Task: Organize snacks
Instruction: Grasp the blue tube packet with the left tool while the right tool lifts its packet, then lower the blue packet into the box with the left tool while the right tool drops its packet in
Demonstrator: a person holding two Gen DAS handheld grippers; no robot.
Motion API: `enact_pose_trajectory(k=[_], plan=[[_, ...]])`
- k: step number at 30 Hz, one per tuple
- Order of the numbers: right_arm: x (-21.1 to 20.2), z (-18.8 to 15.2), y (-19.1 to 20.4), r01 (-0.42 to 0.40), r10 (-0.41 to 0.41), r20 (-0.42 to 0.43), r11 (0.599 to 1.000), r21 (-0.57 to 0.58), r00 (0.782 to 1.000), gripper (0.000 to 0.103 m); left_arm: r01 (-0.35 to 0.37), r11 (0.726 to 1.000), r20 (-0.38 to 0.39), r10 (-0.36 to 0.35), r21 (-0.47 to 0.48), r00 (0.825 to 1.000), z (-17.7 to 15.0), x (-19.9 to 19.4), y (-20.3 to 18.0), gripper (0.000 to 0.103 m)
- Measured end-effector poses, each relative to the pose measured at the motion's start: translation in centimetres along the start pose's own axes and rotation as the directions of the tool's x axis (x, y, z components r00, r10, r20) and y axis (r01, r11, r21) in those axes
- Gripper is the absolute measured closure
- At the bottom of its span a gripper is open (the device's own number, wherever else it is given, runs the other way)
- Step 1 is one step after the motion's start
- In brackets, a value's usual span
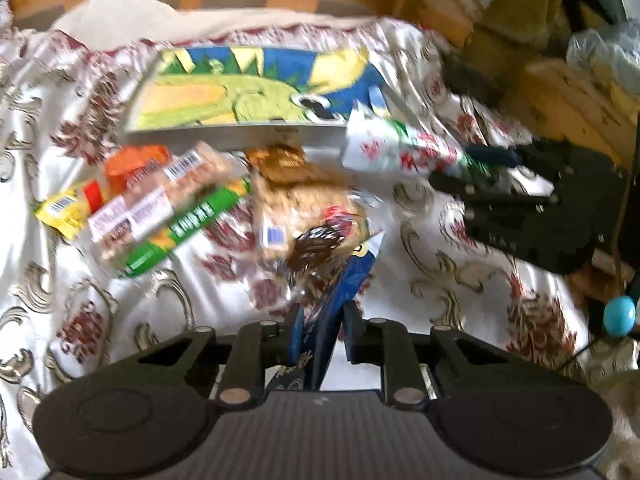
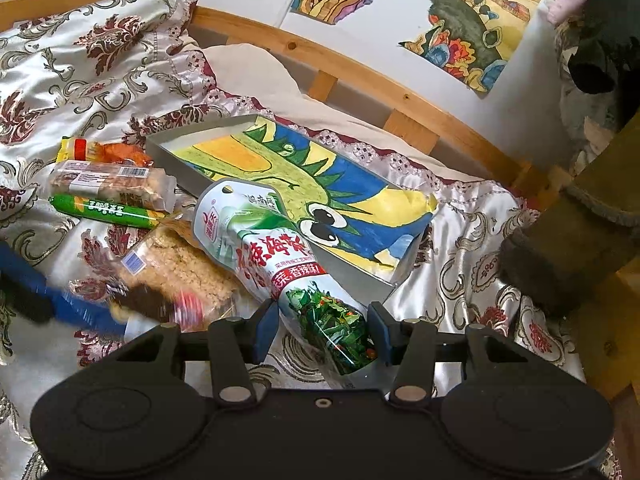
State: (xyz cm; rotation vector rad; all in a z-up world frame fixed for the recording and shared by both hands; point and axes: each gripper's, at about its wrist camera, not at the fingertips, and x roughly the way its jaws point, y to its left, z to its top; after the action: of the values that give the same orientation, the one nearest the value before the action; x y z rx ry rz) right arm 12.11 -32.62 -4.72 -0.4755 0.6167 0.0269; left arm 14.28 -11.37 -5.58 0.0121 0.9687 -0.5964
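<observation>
My left gripper (image 1: pixel 322 320) is shut on a dark blue snack packet (image 1: pixel 352 280), which stands up between its fingers over the patterned bedspread. My right gripper (image 2: pixel 324 320) is shut on the lower end of a white and green seaweed packet (image 2: pixel 256 240); the packet's top leans over the near wall of a shallow grey tray (image 2: pixel 360 276) lined with a dinosaur drawing. In the left wrist view the right gripper (image 1: pixel 460 184) holds that seaweed packet (image 1: pixel 392 148) beside the tray (image 1: pixel 240 130). Left of the tray lie loose snacks: a green stick packet (image 2: pixel 108 210), a pink wafer pack (image 2: pixel 108 184) and a clear bag of brown crisps (image 2: pixel 180 264).
A yellow packet (image 1: pixel 60 210) and an orange one (image 1: pixel 136 160) lie at the left of the pile. A wooden bed rail (image 2: pixel 360 76) runs behind the tray, with drawings on the wall (image 2: pixel 472 20) above it. Olive-brown fabric (image 2: pixel 580 240) bulks at the right.
</observation>
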Motion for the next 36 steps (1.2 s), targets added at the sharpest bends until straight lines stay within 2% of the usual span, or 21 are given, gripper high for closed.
enact_pose_trajectory(k=[5, 9, 14, 19, 25, 30, 36], plan=[[-0.1, 0.0, 0.1, 0.003, -0.003, 0.004, 1.000, -0.003, 1.000, 0.052, -0.008, 1.000, 0.000, 0.008, -0.015, 1.000, -0.1, 0.3, 0.2, 0.084], [0.0, -0.1, 0.0, 0.020, -0.020, 0.008, 1.000, -0.002, 1.000, 0.052, 0.051, 0.997, 0.053, -0.048, -0.053, 0.997, 0.2, -0.4, 0.4, 0.086], [0.0, 0.0, -0.1, 0.054, -0.054, 0.015, 0.998, -0.012, 0.998, 0.052, 0.059, 0.996, 0.092, -0.052, -0.071, 0.994, 0.0, -0.3, 0.4, 0.088], [-0.1, 0.1, -0.2, 0.085, -0.085, 0.030, 0.996, -0.009, 0.996, 0.052, 0.100, 0.992, 0.157, -0.088, -0.071, 0.984, 0.1, -1.1, 0.0, 0.090], [0.1, 0.1, -0.3, 0.098, -0.098, 0.031, 0.995, -0.006, 0.995, 0.052, 0.112, 0.989, 0.145, -0.098, -0.093, 0.984, 0.1, -0.7, 0.4, 0.091], [0.0, 0.2, -0.3, 0.103, -0.103, 0.041, 0.995, -0.004, 0.994, 0.052, 0.169, 0.981, 0.209, -0.146, -0.094, 0.967, 0.6, -1.9, 0.5, 0.091], [-0.4, 0.4, -0.4, 0.133, -0.133, 0.060, 0.991, 0.008, 0.989, 0.052, 0.150, 0.986, 0.310, -0.121, -0.074, 0.943, 1.4, -3.6, 0.0, 0.091]])
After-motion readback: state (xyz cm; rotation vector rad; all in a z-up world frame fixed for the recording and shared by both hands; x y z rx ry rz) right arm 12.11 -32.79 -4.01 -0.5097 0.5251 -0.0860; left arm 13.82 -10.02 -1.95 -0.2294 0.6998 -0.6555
